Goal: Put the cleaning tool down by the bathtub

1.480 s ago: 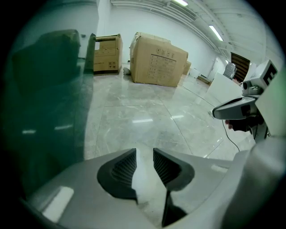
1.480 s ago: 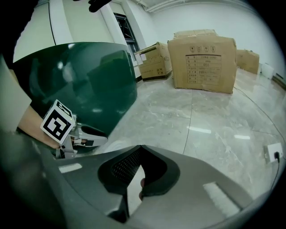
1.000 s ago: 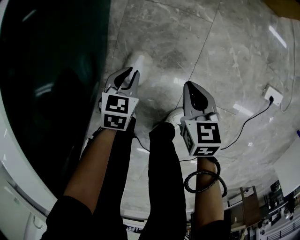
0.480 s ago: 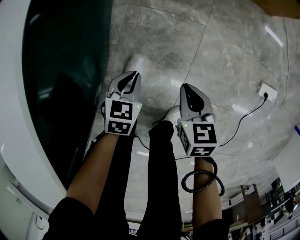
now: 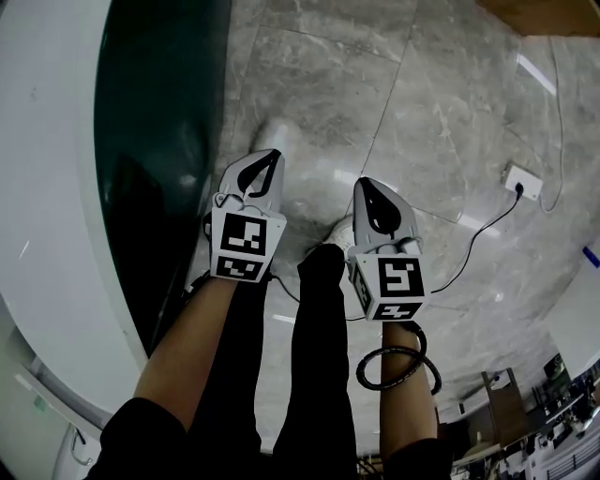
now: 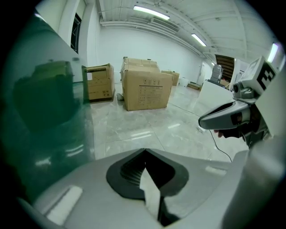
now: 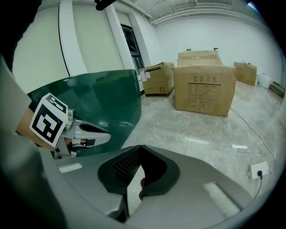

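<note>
Ceiling strip lights [image 6: 152, 12] light the 2 gripper views brightly and evenly. The head view is dimmer, with pale glare on the glossy floor [image 5: 441, 103] and the dark bathtub [image 5: 159, 141]. All 3 pictures bend and darken toward their edges, and the nearest foreground is soft.

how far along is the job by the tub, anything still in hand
Done: cannot confirm; no cleaning tool shows on the floor beside the green bathtub. In hand: nothing; the left tool and right tool are both shut with nothing between their jaws. Left: either the putting-down is over or has not begun; these views do not settle which.
</note>
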Tool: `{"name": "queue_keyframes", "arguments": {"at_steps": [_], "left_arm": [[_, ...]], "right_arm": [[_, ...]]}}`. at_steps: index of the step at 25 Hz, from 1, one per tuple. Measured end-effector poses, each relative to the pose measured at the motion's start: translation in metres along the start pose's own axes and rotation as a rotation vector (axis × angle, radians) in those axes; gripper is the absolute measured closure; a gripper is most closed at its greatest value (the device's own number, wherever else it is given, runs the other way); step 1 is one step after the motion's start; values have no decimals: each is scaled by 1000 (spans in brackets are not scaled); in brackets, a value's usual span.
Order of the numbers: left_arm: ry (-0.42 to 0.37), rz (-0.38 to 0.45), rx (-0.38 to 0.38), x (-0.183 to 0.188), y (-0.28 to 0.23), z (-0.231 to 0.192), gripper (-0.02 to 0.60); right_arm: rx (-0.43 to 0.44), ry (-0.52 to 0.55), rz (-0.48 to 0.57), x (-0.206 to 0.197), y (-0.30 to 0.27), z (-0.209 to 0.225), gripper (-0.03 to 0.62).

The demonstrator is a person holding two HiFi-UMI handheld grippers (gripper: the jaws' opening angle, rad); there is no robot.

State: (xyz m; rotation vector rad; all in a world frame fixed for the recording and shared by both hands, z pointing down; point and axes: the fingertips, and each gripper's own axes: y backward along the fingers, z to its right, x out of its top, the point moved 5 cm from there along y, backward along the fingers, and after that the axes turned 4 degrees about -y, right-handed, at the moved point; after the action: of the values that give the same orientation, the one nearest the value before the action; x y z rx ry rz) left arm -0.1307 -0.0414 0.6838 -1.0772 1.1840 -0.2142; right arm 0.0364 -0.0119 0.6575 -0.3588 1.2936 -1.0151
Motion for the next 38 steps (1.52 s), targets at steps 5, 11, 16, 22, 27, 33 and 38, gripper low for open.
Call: {"name": "queue_keyframes", "arguments": {"at_steps": [5,11,16,22,27,33,38], "left_arm": [[7,33,2,18,22,3,581],[-4,72,6,47,49,10,581],[6,91,9,67,68,17,581],[-7,106,19,87,92,20,581],[0,137,56,110,117,13,581],[-22,164,65,132,136,12,581],[-29,181,72,154,153,16,581]], "right_arm": [[-8,-3,34,19,20,-13,576],[-14,-6,55,39,47,-24,571],[-10,-7,78,57,66,-29,571],[3,17,107,77,82,-40,571],[8,46,123,91,100,-48,571],[17,51,153,108,115,-54,571],[12,50,196,134,135,-56,570]]}}
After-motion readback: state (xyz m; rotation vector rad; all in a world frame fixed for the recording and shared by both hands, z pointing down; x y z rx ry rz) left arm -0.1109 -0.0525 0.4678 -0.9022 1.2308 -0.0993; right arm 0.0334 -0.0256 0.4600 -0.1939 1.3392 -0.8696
